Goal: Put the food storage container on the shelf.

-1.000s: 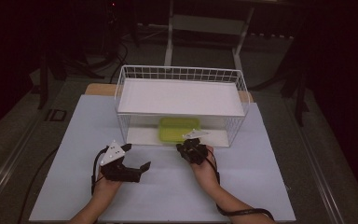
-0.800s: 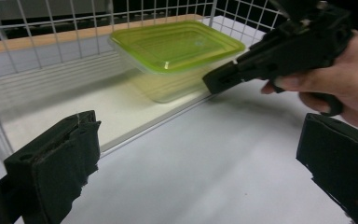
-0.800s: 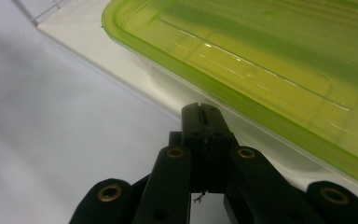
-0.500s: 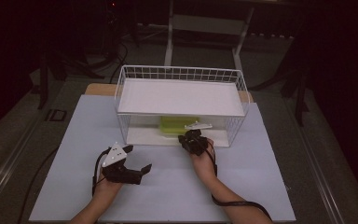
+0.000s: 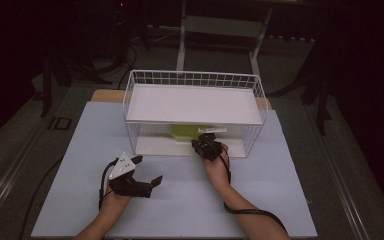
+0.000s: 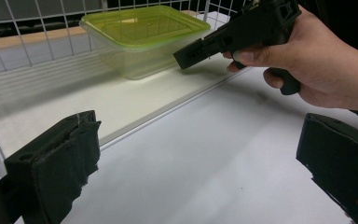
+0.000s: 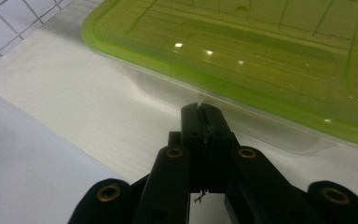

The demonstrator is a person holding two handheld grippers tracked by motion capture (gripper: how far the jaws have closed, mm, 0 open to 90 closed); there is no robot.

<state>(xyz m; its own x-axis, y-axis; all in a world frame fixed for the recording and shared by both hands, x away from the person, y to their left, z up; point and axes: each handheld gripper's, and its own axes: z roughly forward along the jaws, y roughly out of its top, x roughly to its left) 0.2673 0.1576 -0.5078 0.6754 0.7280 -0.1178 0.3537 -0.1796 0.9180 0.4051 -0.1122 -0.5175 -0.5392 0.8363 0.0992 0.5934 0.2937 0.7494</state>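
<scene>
A clear plastic box with a green lid (image 5: 186, 132) (image 6: 144, 37) (image 7: 261, 56) sits on the lower shelf of a white wire rack (image 5: 195, 80). My right gripper (image 5: 206, 144) (image 7: 200, 112) is shut with nothing in it, its tip just short of the box's near wall, below the lid's rim. The left gripper view also shows that right gripper (image 6: 186, 59) and the hand holding it, close to the box. My left gripper (image 5: 147, 172) (image 6: 200, 154) stands open over the white tabletop (image 5: 180, 200), left of the other hand, jaws wide apart and holding nothing.
The rack's upper shelf is a white board (image 5: 195, 102) that covers most of the box from above. Wire mesh walls (image 6: 28, 28) close the rack's sides and back. Dark floor and stands surround the table.
My right gripper has moved forward to the rack's front and under the upper shelf, up to the box. The left gripper has stayed about where it was.
</scene>
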